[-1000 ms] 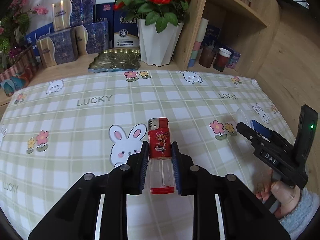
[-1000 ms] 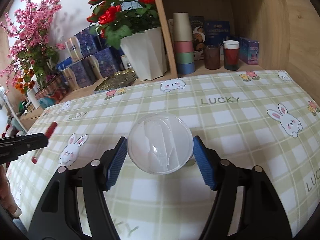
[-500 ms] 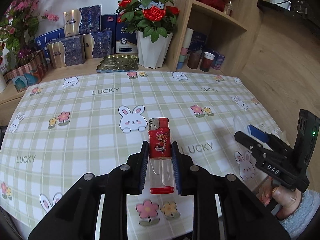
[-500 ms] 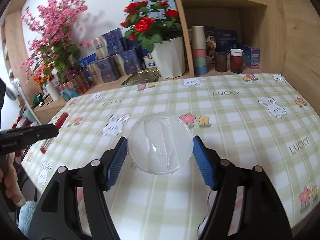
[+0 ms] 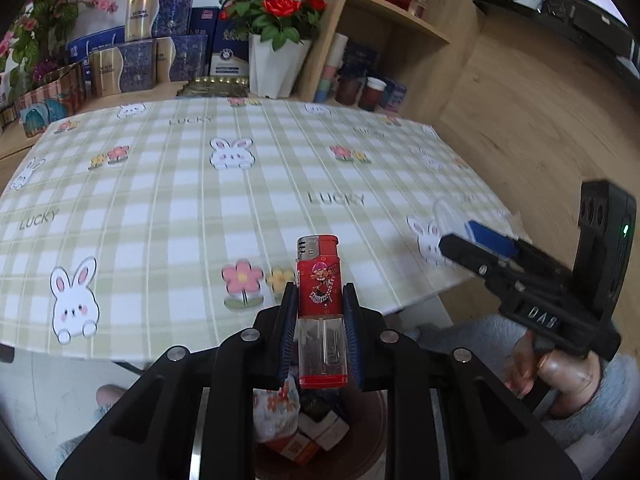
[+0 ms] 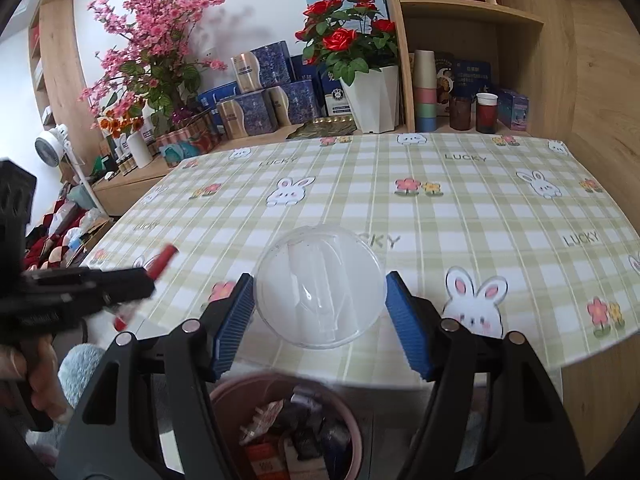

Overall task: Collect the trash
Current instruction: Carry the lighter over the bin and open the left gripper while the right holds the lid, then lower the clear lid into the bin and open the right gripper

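Trash bin point(image 6: 352, 404) at lower centre, holding crumpled wrappers and small cartons.
Left gripper point(image 5: 320, 320), its jaws pinching a red-and-clear plastic lighter point(image 5: 320, 304) upright above the bin; right gripper point(image 6: 320, 312), its ribbed blue jaws pinching a clear domed plastic lid point(image 6: 320, 284) over the bin, before the checked bench point(image 6: 480, 208).

Lighter point(image 5: 320, 304) between left gripper point(image 5: 320, 332) fingers, above bin point(image 5: 360, 432) before the table point(image 5: 160, 184); domed lid point(image 6: 320, 286) within right gripper point(image 6: 320, 320), above the bin; flowerpot point(image 6: 374, 98) behind table.
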Available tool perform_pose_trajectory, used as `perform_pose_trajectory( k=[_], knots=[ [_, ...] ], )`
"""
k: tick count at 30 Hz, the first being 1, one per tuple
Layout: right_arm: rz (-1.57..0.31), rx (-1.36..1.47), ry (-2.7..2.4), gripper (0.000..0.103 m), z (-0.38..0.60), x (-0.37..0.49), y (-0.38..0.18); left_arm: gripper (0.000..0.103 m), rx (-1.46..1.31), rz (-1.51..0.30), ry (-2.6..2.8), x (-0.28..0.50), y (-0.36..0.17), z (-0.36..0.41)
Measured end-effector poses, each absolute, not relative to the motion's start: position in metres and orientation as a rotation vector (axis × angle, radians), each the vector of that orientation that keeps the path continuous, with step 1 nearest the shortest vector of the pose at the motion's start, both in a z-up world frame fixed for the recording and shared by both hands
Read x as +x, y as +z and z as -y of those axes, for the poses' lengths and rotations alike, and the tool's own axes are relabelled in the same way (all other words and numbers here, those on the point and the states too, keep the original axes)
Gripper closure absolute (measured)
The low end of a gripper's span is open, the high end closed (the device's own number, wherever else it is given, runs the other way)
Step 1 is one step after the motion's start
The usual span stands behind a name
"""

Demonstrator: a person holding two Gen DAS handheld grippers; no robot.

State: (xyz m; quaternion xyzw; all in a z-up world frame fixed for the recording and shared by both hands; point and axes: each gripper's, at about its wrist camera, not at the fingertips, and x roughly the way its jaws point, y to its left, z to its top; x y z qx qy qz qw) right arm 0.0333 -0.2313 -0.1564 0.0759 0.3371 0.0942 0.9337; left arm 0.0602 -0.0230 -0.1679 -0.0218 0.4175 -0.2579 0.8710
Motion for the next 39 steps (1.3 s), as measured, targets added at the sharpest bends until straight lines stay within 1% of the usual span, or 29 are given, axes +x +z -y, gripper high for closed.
perform_pose_trajectory(
  k=[5, 9, 13, 19, 23, 30, 31, 32, 34, 35, 37, 38, 39],
  knots=[
    [-0.713, 0.166, 0.204, 0.036, 0.226, 0.009, -0.169, 0.081, 0.023, -0.914, -0.561, 0.032, -0.197, 0.023],
    [-0.740, 0.175, 0.211, 0.036, 0.226, 0.002, -0.179, 0.081, 0.018, -0.963, -0.562, 0.022, -0.220, 0.020],
    [-0.755, 0.194, 0.214, 0.036, 0.228, 0.003, -0.185, 0.081, 0.011, -1.024, -0.570, 0.025, -0.241, 0.023],
    [-0.781, 0.212, 0.216, 0.036, 0.229, 0.010, -0.196, 0.080, 0.065, -1.161, -0.646, 0.030, -0.282, 0.049],
    [-0.799, 0.208, 0.220, 0.036, 0.229, 0.012, -0.203, 0.081, 0.052, -1.241, -0.671, 0.036, -0.308, 0.059],
    [-0.831, 0.236, 0.202, 0.036, 0.238, 0.014, -0.215, 0.080, 0.037, -1.337, -0.687, 0.041, -0.337, 0.063],
    [-0.835, 0.242, 0.201, 0.036, 0.239, 0.015, -0.216, 0.079, 0.037, -1.347, -0.690, 0.042, -0.339, 0.063],
    [-0.840, 0.246, 0.201, 0.036, 0.240, 0.016, -0.218, 0.077, 0.038, -1.355, -0.693, 0.042, -0.341, 0.063],
    [-0.847, 0.249, 0.205, 0.036, 0.238, 0.017, -0.220, 0.061, 0.043, -1.345, -0.690, 0.041, -0.340, 0.064],
    [-0.849, 0.245, 0.208, 0.036, 0.236, 0.018, -0.220, 0.057, 0.042, -1.337, -0.689, 0.042, -0.338, 0.064],
    [-0.851, 0.234, 0.212, 0.036, 0.234, 0.019, -0.220, 0.044, 0.041, -1.299, -0.674, 0.041, -0.329, 0.060],
    [-0.854, 0.229, 0.215, 0.036, 0.232, 0.020, -0.221, 0.041, 0.043, -1.281, -0.666, 0.041, -0.324, 0.060],
    [-0.856, 0.227, 0.216, 0.036, 0.231, 0.020, -0.221, 0.033, 0.040, -1.248, -0.659, 0.040, -0.316, 0.057]
  ],
)
